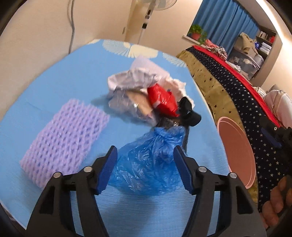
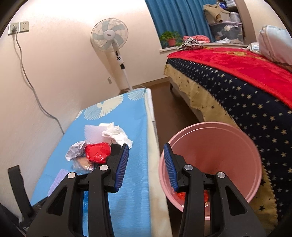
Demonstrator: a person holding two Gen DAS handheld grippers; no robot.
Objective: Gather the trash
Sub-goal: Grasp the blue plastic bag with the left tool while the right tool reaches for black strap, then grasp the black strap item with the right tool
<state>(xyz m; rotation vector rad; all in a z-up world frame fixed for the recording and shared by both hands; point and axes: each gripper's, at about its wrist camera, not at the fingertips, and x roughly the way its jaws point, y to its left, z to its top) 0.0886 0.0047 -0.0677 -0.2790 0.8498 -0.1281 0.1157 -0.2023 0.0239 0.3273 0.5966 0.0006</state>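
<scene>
Crinkly glossy blue plastic bag (image 1: 146,164), lilac foam netting (image 1: 63,138) (soft-looking), smooth pink plastic bin (image 2: 215,145)

Warm indoor light filling room; bright strip glaring at upper right edge of my left wrist view. Wall (image 2: 60,60) looking washed out, pinkish-white, in my right wrist view. Motion blur smearing purple foam net (image 1: 63,140), trash pile (image 1: 144,93) and blue plastic bag (image 1: 149,160) on tabletop (image 1: 54,82). My left hand-held gripper (image 1: 145,167) staying sharp. Pink bin (image 2: 215,155) rim softening. Soft shadows lying under pile. Fisheye bending bed (image 2: 237,87) edge and curtain (image 2: 178,16); black vignette ringing corners of both views.
</scene>
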